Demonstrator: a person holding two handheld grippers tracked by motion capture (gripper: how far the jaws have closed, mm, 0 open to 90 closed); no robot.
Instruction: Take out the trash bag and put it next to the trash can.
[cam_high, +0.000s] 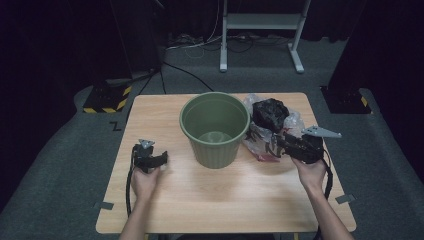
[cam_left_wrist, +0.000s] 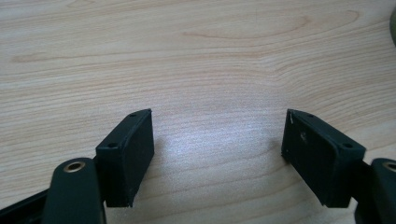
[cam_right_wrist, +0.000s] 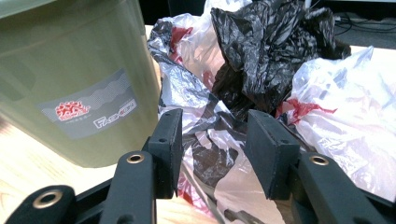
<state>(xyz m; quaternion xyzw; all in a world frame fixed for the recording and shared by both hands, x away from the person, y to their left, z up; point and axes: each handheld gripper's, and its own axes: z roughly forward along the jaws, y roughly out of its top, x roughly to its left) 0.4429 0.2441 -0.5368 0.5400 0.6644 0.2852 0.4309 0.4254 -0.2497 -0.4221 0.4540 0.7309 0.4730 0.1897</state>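
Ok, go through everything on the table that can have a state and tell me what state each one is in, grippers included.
Green plastic bin: upright, open-topped, nothing visible inside.
Crumpled black plastic bag: bunched up, lying on top of the clear bag.
Clear plastic bag with red and black print: crumpled, beside the bin.
Left gripper: open, over bare wooden table.
Right gripper: open, clear bag between its jaws, pads not pressing it.

Bags (cam_high: 270, 125) right of bin (cam_high: 215, 129) (touching), on table (cam_high: 220, 200).
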